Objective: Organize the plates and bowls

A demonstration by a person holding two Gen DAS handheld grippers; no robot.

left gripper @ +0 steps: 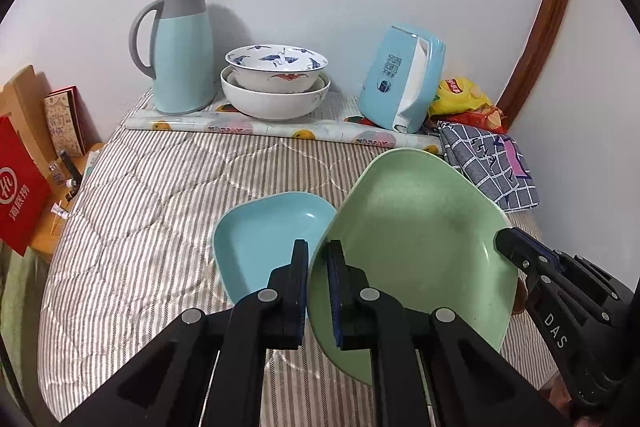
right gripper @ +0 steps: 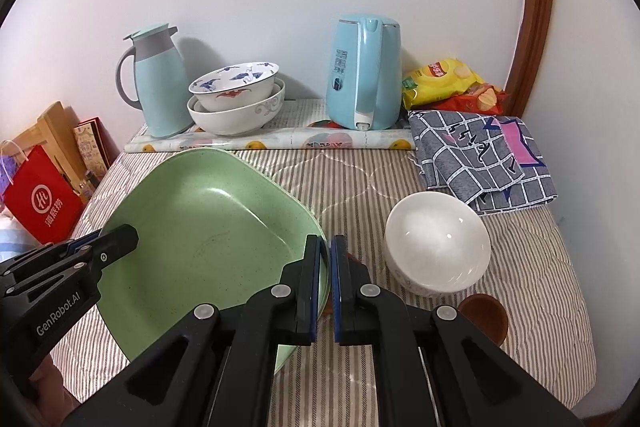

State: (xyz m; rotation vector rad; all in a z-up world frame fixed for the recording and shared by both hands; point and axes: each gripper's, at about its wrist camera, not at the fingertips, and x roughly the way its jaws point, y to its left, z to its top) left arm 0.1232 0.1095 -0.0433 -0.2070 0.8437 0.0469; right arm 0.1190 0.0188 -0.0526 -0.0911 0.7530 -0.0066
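Both grippers hold one large green square plate (left gripper: 420, 239) tilted above the striped cloth. My left gripper (left gripper: 318, 251) is shut on its left rim. My right gripper (right gripper: 326, 247) is shut on its right rim; the plate (right gripper: 208, 227) fills the left of the right wrist view. A smaller blue square plate (left gripper: 268, 231) lies on the cloth just left of the green one. A white bowl (right gripper: 438, 243) sits on the cloth right of my right gripper. Two patterned bowls (left gripper: 276, 79) are stacked at the back by the wall.
A light blue thermos jug (left gripper: 180, 51) and a blue electric kettle (right gripper: 366, 71) stand at the back on a rolled mat (left gripper: 280, 129). Snack bags (right gripper: 444, 79) and a folded checked cloth (right gripper: 484, 159) lie at back right. A brown coaster (right gripper: 486, 315) lies near the white bowl. A red bag (left gripper: 20, 187) stands left.
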